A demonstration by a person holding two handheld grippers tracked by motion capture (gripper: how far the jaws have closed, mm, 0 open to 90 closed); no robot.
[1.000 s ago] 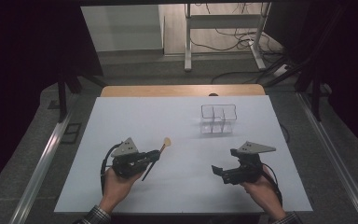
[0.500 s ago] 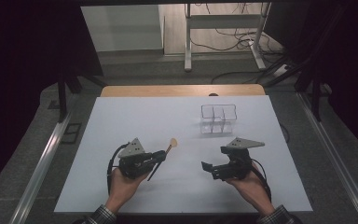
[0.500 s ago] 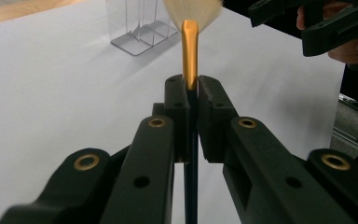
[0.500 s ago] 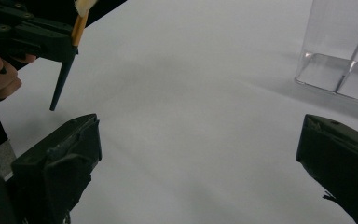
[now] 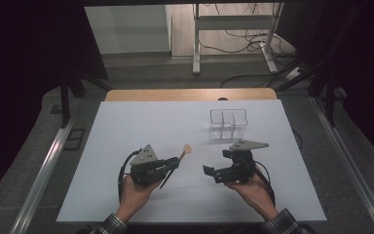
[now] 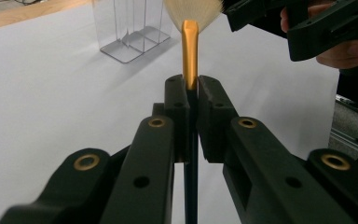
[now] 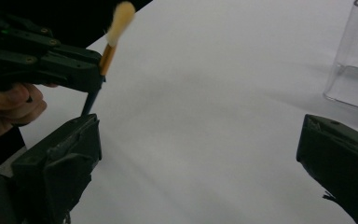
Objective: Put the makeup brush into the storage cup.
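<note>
I have the makeup brush (image 5: 175,165) clamped by its dark handle in my left claw (image 6: 192,91), lifted off the white worktop (image 5: 126,126). Its long axis runs along the claw's own line: the gold ferrule and pale bristle head (image 5: 187,149) lead, pointing up and away towards the clear divided holder (image 5: 229,124), while the handle tail trails back below the jaws. The brush sits near the holder, on my side of it and to its left, well short of its rim. So the pickup looks done; what I judge is left is either a handover or carrying the brush into a compartment. My right claw (image 7: 200,158) hangs wide and empty, just beside the brush head, nearer the holder.
</note>
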